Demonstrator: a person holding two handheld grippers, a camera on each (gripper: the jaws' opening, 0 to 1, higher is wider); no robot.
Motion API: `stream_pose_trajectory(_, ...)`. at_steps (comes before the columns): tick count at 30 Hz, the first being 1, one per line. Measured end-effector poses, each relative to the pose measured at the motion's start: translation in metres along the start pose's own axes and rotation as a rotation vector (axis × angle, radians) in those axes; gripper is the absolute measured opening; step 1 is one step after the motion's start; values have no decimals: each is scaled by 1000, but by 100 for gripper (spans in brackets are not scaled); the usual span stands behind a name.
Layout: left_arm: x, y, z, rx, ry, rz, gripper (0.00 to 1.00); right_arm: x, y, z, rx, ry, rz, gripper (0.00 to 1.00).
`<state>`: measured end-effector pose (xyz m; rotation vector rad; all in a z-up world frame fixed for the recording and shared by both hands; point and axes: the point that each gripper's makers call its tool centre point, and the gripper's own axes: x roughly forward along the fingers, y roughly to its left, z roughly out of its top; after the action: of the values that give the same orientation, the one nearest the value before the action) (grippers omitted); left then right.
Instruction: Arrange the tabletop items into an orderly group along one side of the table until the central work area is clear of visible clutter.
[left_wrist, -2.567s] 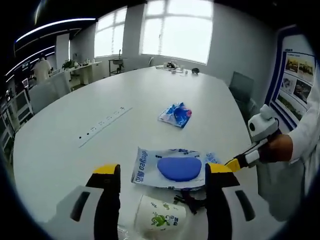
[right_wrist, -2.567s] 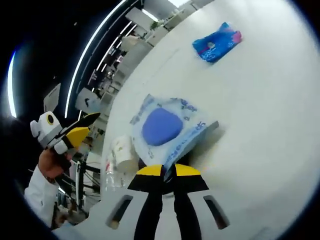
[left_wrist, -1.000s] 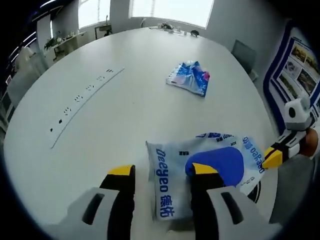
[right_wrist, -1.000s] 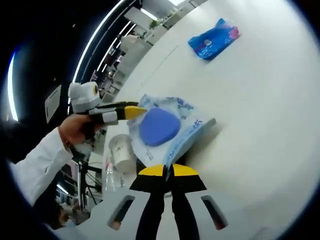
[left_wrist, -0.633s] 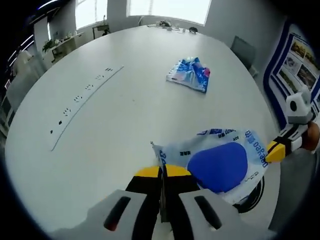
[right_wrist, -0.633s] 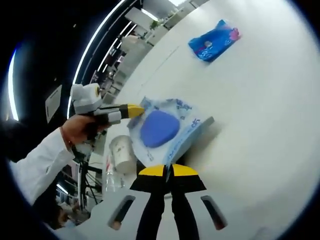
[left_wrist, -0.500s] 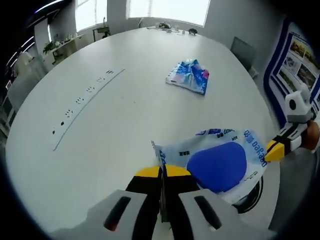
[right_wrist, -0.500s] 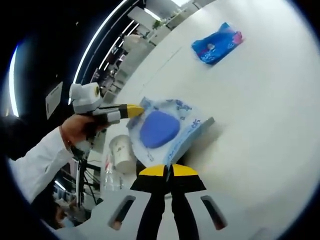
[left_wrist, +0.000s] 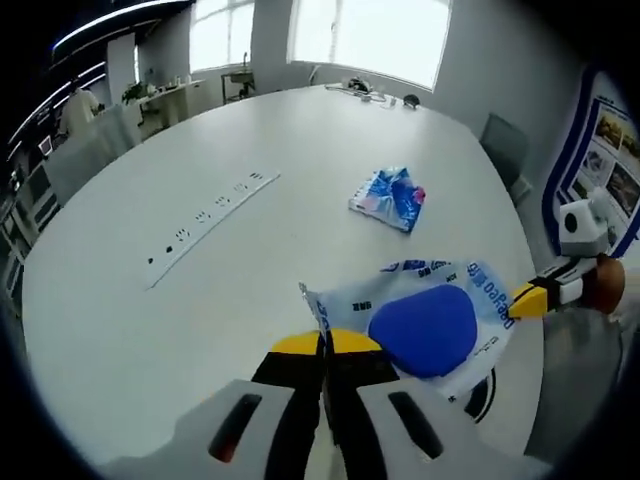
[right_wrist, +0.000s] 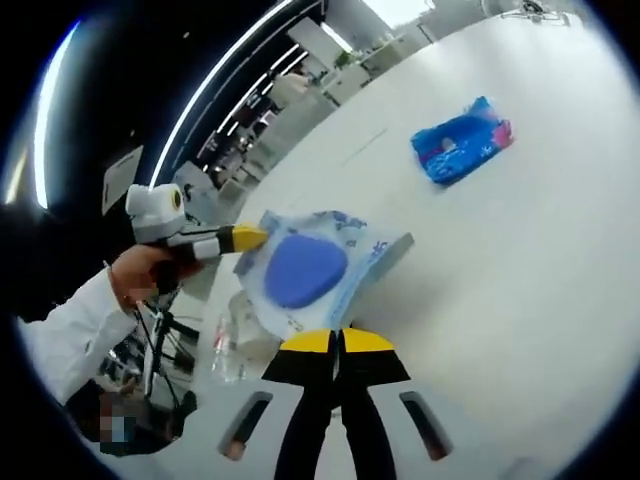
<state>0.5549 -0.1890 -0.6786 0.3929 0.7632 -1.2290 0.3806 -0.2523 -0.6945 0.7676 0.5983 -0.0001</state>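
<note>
the left tool (left_wrist: 322, 345) pinches one edge of the wipes pack (left_wrist: 425, 325), the right tool (right_wrist: 337, 341) pinches the opposite edge, jaws pressed together; the pack hangs lifted above the white table (left_wrist: 150, 300); a small blue packet (left_wrist: 390, 197) lies well apart, mid-table

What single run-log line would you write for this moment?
left gripper: shut on wipes pack | right gripper: shut on wipes pack | pack held off white table | blue pouch untouched
</note>
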Motion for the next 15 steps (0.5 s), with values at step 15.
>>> stream_pose_trajectory(15,-48,-6,20,-106,-136,100,0,-11,12,59,-253,-30,28,0)
